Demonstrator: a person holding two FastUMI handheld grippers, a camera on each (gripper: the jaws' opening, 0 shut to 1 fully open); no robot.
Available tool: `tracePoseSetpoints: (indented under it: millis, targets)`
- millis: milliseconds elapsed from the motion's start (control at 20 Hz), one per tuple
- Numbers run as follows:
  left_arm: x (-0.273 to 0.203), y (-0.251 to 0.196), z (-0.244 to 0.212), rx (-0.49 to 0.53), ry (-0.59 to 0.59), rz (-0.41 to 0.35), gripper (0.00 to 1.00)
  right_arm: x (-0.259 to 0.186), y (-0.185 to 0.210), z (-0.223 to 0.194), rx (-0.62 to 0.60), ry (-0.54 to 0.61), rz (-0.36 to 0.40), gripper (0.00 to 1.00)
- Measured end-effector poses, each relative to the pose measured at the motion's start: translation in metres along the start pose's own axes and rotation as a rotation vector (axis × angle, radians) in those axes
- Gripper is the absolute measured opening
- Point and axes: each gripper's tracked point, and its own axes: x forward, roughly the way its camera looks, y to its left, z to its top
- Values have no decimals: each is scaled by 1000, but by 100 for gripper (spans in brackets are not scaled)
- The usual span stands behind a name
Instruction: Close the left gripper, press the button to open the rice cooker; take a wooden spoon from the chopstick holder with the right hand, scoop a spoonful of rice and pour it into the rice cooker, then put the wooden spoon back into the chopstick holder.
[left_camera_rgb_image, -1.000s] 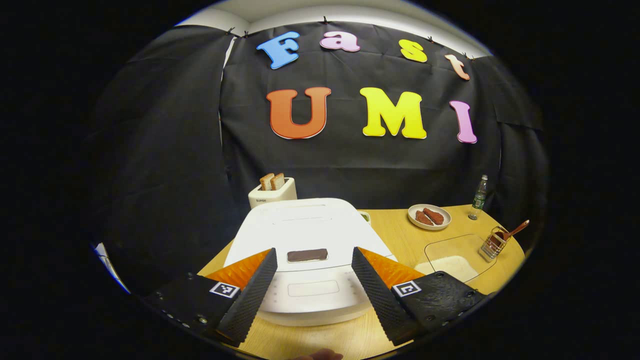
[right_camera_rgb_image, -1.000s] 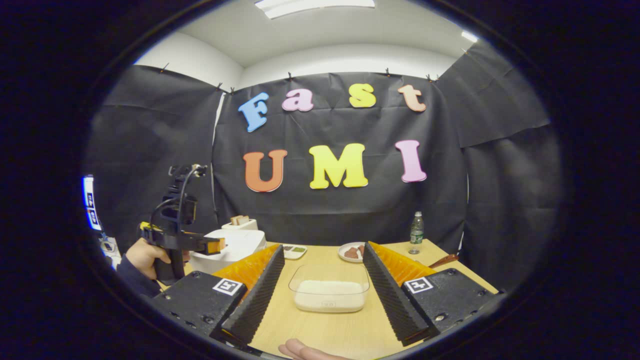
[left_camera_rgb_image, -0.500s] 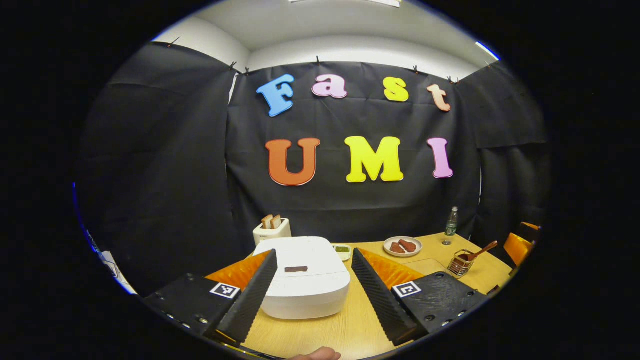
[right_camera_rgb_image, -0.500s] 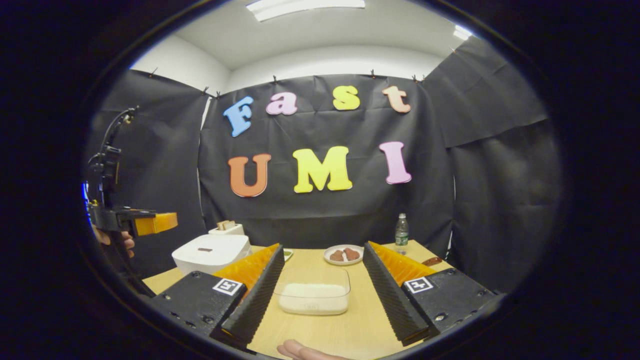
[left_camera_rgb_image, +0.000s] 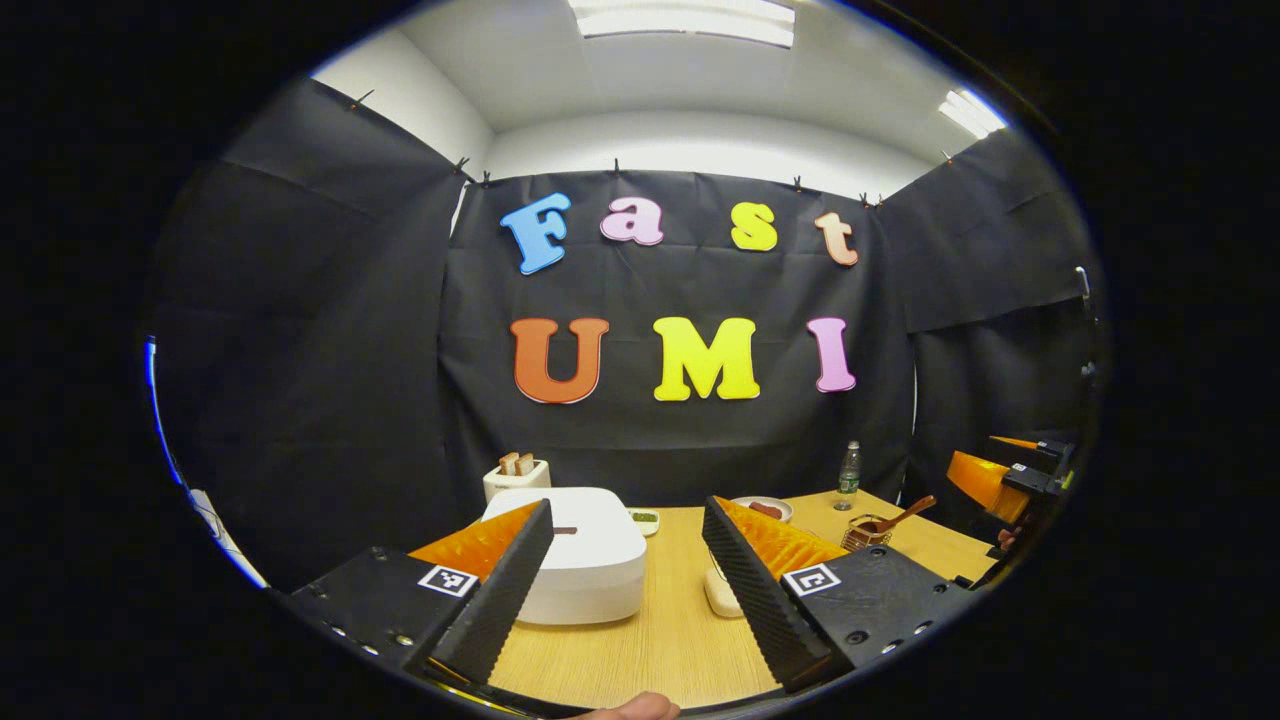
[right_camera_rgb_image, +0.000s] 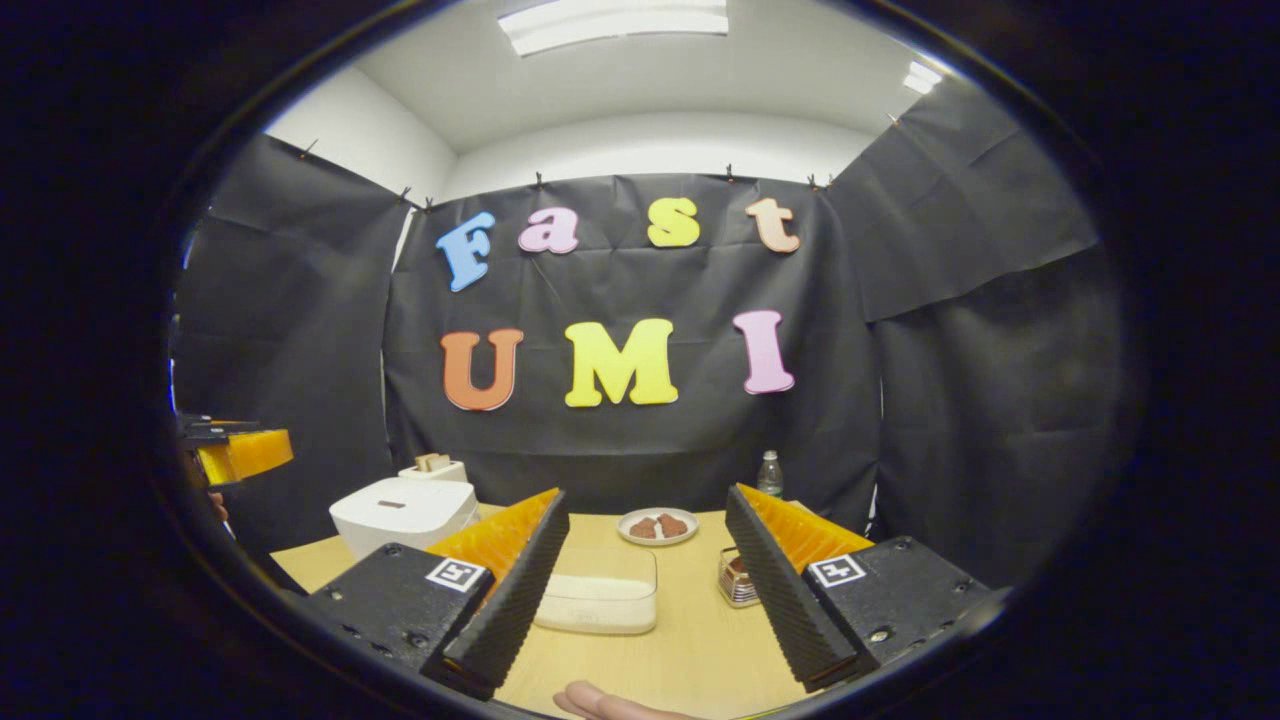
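- Wooden spoon (left_camera_rgb_image: 905, 515): we judge it light and stiff, with a dry surface that should not slip. We would take hold on the upper handle, the part that leans up and out of the chopstick holder (left_camera_rgb_image: 862, 534), clear of the wire rim.
- We judge the chopstick holder light enough to tip or slide if the spoon is drawn out sideways; a lift along the handle's lean is safer.
- Rice cooker (left_camera_rgb_image: 578, 552): white, smooth, rounded, lid down, with a small dark bar on top. We expect a stiff button that wants a firm press, and a body heavy enough to stay put.
- Taking the rice cooker as landmark: the clear rice container (right_camera_rgb_image: 600, 592) lies to its right, the chopstick holder farther right again, and the toaster (left_camera_rgb_image: 515, 475) just behind it.
- Left gripper (left_camera_rgb_image: 625, 570): jaws spread wide, holding nothing, hovering in front of the rice cooker and not touching it. We judge the closing step not yet done.
- Right gripper (right_camera_rgb_image: 650, 590): jaws spread wide, holding nothing, aimed over the rice container, with the chopstick holder beside its right finger.
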Motion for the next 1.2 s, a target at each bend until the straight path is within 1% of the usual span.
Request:
tracePoseSetpoints:
  millis: [100, 200, 350, 400, 450, 600, 750, 800, 850, 900, 950, 1000, 1050, 1150, 1200]
  targets:
    - [-13, -8, -5, -1, -20, -20, 95, -4, -6, 3, -8, -13, -9, 100]
    - [-19, -14, -7, -11, -31, -37, 95, -9, -6, 3, -6, -19, -2, 100]
    - [-21, -15, -4, -18, -42, -39, 95, -12, -8, 0, -11, -18, 3, 100]
    - [-21, -16, -6, -21, -44, -39, 95, -12, -10, -1, -11, -19, -1, 98]
    - [-20, -15, -5, -24, -45, -40, 95, -12, -12, -1, -6, -18, -5, 100]
    - [-19, -14, -11, -25, -37, -41, 95, -10, -15, -7, 1, -3, -8, 100]
    - [-15, -9, -14, -43, -39, -25, 95, -10, -17, -10, 10, 6, -5, 100]
    - [-14, -10, -14, -51, -40, -30, 95, -10, -18, -10, 10, 7, -6, 100]
    - [-14, -10, -16, -57, -40, -39, 95, -8, -19, -11, 10, 8, -10, 98]
    - [-14, -11, -18, -61, -39, -46, 95, -8, -21, -13, 11, 11, -12, 100]
    - [-14, -10, -20, -63, -37, -50, 95, -8, -21, -15, 14, 15, -13, 100]
    - [-14, -10, -22, -60, -34, -53, 94, -8, -22, -17, 16, 20, -12, 98]
    - [-13, -9, -24, -57, -33, -51, 94, -8, -21, -19, 19, 24, -9, 100]
    - [-11, -8, -26, -52, -29, -46, 94, -7, -19, -21, 24, 32, -5, 100]
    - [-11, -6, -27, -55, -30, -40, 94, -6, -19, -22, 24, 34, -2, 98]
